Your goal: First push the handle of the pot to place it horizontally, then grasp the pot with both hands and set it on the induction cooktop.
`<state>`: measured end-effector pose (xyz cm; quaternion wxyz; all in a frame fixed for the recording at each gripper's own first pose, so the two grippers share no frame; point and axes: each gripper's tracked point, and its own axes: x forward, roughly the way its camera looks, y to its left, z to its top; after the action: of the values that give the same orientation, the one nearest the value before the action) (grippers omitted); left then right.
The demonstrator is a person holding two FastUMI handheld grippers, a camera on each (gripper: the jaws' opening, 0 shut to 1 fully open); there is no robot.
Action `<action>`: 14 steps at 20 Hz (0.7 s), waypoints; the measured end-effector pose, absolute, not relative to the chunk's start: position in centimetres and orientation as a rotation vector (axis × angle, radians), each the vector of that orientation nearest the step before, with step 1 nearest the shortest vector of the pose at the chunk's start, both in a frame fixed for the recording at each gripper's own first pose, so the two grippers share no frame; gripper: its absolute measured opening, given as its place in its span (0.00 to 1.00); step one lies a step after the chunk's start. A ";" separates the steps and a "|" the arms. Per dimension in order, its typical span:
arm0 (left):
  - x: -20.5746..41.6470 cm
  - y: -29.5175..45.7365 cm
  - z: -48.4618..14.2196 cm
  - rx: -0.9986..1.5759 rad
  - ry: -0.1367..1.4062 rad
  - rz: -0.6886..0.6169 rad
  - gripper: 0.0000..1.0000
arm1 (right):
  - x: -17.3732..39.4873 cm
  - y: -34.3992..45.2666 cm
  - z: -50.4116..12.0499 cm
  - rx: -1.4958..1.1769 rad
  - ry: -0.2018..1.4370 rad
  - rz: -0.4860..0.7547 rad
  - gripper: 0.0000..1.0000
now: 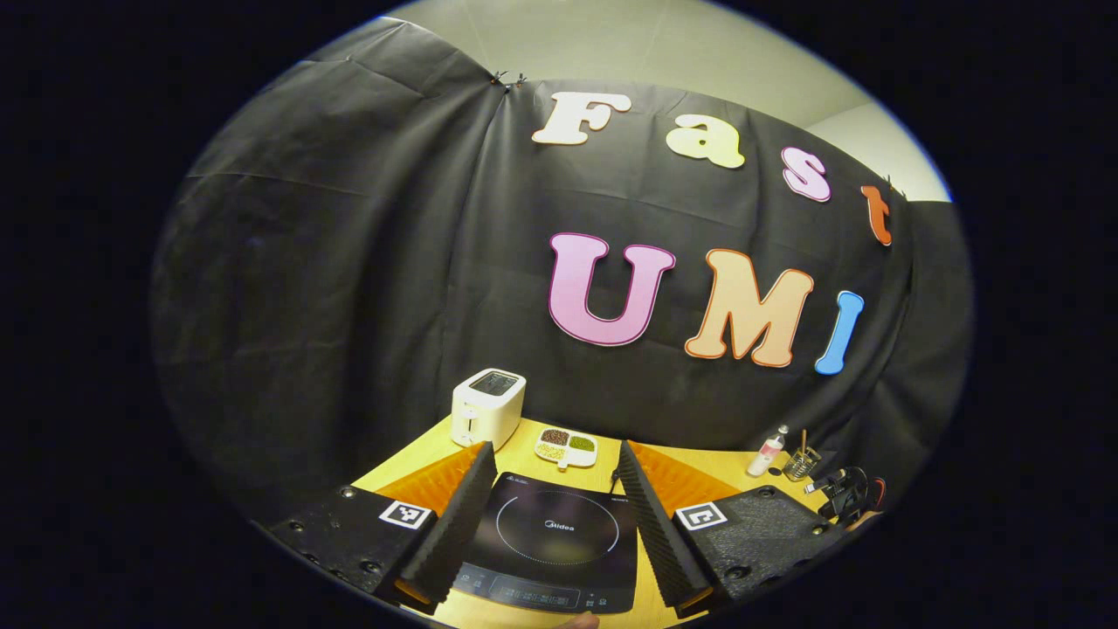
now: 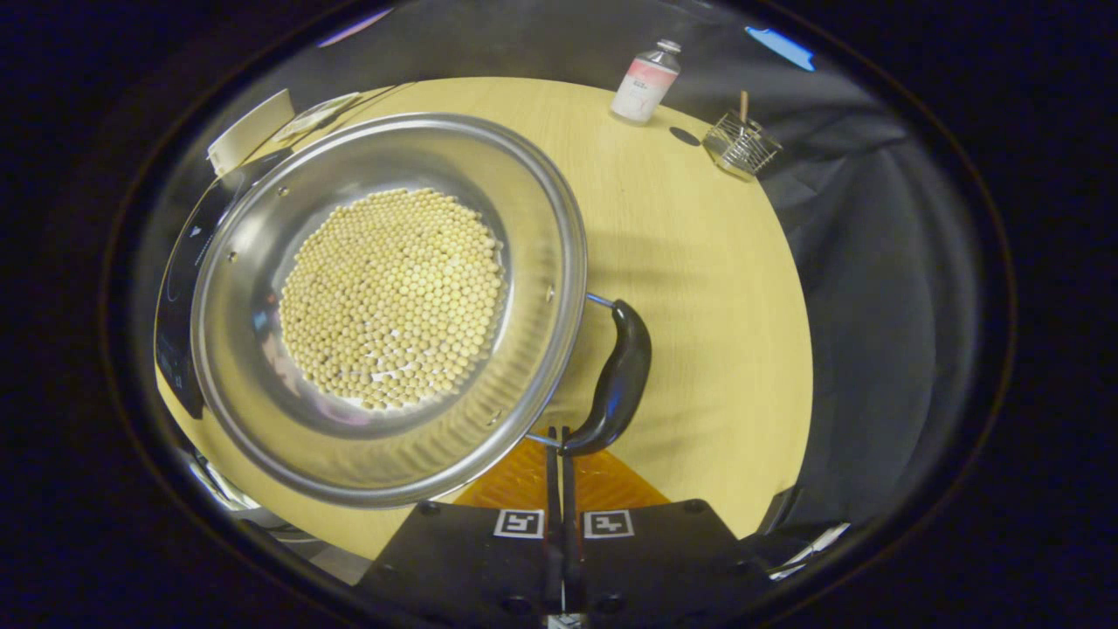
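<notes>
With its fingers closed together, the right gripper (image 2: 560, 441) noses against the black curved handle (image 2: 618, 376) of the bean-filled steel pot (image 2: 384, 306) on the wooden desk (image 2: 699, 262), likely to push it level, while the left gripper (image 1: 555, 463) waits spread wide above the black induction cooktop (image 1: 559, 537).

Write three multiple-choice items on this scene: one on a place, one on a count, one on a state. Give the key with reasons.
1. Where does the toaster stand?
A. Behind the induction cooktop
B. Inside the pot
C. On the floor

2. How many compartments does the divided dish have?
A. One
B. Three
C. Six

3. How does the left claw stand?
A. Shut on the bottle
B. Open
C. Shut on the toaster

Key: 1 A, the toaster sits at the table's far edge beyond the cooktop. 2 B, three sections hold different grains. 3 B, its fingers are spread wide with the cooktop between them.
</notes>
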<state>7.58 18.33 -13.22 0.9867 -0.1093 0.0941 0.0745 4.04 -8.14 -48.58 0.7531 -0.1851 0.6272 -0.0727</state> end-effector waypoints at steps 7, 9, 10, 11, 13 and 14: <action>7.8 17.9 -13.8 -0.213 0.214 0.139 0.87 | 6.5 -10.3 -49.5 -0.449 1.374 -0.198 0.00; 8.0 17.7 -13.7 -0.198 0.218 0.132 0.87 | 7.4 -11.0 -49.5 -0.470 1.360 -0.211 0.03; 8.0 17.5 -13.6 -0.191 0.220 0.128 0.87 | 7.7 -11.2 -49.4 -0.469 1.356 -0.214 0.00; 8.0 17.3 -13.7 -0.184 0.224 0.122 0.87 | 8.1 -11.2 -49.4 -0.462 1.351 -0.217 0.00; 8.0 16.8 -13.8 -0.175 0.238 0.104 0.87 | 8.9 -11.3 -49.2 -0.443 1.337 -0.222 0.03; 8.1 16.5 -13.9 -0.172 0.245 0.092 0.87 | 9.0 -11.3 -49.0 -0.437 1.327 -0.228 0.00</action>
<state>8.09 16.50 -13.92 0.9878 -0.0858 0.1218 0.0460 9.04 -11.26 -48.99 0.7599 -0.2007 0.6093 -0.1048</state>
